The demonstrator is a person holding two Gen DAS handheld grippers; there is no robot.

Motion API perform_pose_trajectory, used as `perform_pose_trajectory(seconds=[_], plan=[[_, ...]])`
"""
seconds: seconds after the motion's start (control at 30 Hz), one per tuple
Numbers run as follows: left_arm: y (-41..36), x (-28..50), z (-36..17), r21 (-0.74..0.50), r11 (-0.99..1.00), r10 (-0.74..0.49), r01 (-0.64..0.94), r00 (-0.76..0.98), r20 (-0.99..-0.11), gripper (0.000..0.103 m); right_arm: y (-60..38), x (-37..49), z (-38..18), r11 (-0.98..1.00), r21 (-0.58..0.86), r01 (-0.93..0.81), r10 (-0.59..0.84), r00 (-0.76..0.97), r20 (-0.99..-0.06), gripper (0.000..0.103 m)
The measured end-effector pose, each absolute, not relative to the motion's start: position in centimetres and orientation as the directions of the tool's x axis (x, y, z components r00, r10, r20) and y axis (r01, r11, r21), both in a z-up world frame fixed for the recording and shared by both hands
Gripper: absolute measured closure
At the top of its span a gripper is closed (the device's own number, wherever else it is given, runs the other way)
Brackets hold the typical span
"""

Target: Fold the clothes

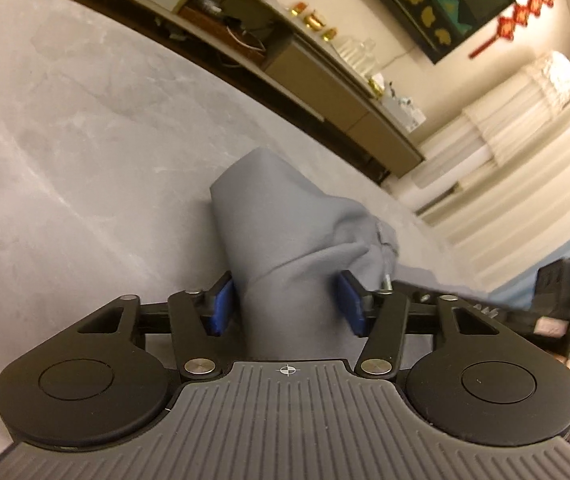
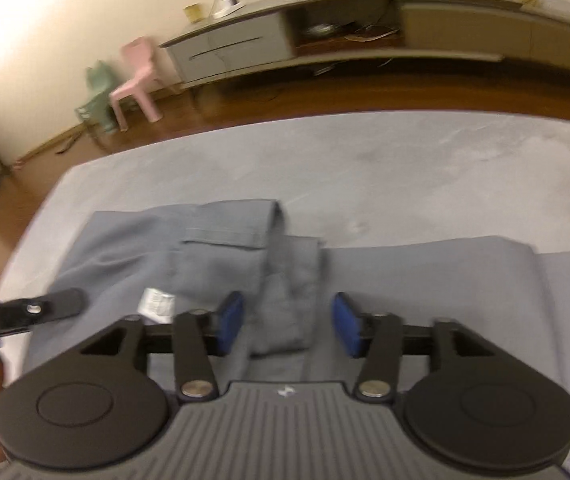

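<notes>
The grey garment (image 2: 245, 264) lies spread across the grey padded surface (image 2: 425, 168), which could be a bed or a mat; I can't tell which. A pocket flap and a white label (image 2: 157, 304) face up. A narrow folded strip of the same cloth (image 2: 289, 300) runs down the middle toward you. Judging by the layout, the fold is partway done and not yet squared.

Left tongs (image 1: 285, 300): a bunched roll of the grey cloth stands between the blue pads (image 1: 221, 306). The left pad looks just at the fabric, the right one shows a small gap, so treat it as not clamped. If you want that bunch, close fully before lifting; otherwise clear the cloth first so it doesn't drag.

Right tongs (image 2: 287, 320): open, hovering over the folded strip, pads on either side of it and not pressing. Take the strip near its end, through all layers. Lay it flat and keep edges parallel to the garment's side.

Keep the two tongs apart; the left one is near the label in the right view.
</notes>
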State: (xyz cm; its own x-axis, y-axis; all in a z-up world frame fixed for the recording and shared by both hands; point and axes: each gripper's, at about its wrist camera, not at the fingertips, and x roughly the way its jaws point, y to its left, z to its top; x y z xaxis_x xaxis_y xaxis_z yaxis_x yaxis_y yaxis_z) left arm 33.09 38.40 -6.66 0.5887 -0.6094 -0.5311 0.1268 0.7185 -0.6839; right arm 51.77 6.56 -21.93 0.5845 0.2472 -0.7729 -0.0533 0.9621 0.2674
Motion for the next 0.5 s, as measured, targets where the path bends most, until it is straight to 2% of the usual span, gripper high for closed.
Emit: perform_pose_trajectory(seconds=[0.03,0.07,0.1,0.2,0.27,0.4,0.43,0.5], plan=[[38.5,32.9,-6.7,-0.684,0.718,-0.608,0.126,0.593,-0.528,0.06,7.0,51.8,-22.2,0.965,0.254,-0.061,0.24,0.589,-0.772,0.049],[38.6,32.8,-6.7,-0.684,0.719,-0.605,0.127,0.598,-0.525,0.059,7.2,52.1,-22.5,0.963,0.262,-0.069,0.252,0.585,-0.771,0.057],[38.6,32.7,-6.7,-0.683,0.719,-0.603,0.127,0.603,-0.522,0.059,7.3,52.3,-22.4,0.947,0.312,-0.08,0.301,0.569,-0.766,0.075],[39.5,31.7,-6.0,-0.706,0.694,-0.603,0.142,0.652,-0.461,0.06,8.1,52.4,-21.0,0.909,0.389,-0.148,0.4,0.567,-0.72,0.101],[40.6,30.3,-5.4,-0.715,0.677,-0.601,0.175,0.692,-0.4,0.058,8.7,51.8,-19.7,0.864,0.445,-0.236,0.494,0.569,-0.658,0.101],[40.3,29.9,-5.9,-0.604,0.792,-0.487,0.088,0.687,-0.539,0.061,9.8,52.8,-21.7,0.92,0.316,-0.231,0.391,0.537,-0.747,0.101],[40.1,29.9,-6.0,-0.572,0.817,-0.46,0.072,0.68,-0.571,0.061,9.9,52.8,-21.8,0.929,0.291,-0.226,0.369,0.537,-0.759,0.098],[39.4,29.8,-5.4,-0.522,0.85,-0.422,0.068,0.682,-0.598,0.06,10.1,52.2,-20.7,0.946,0.253,-0.201,0.323,0.56,-0.763,0.086]])
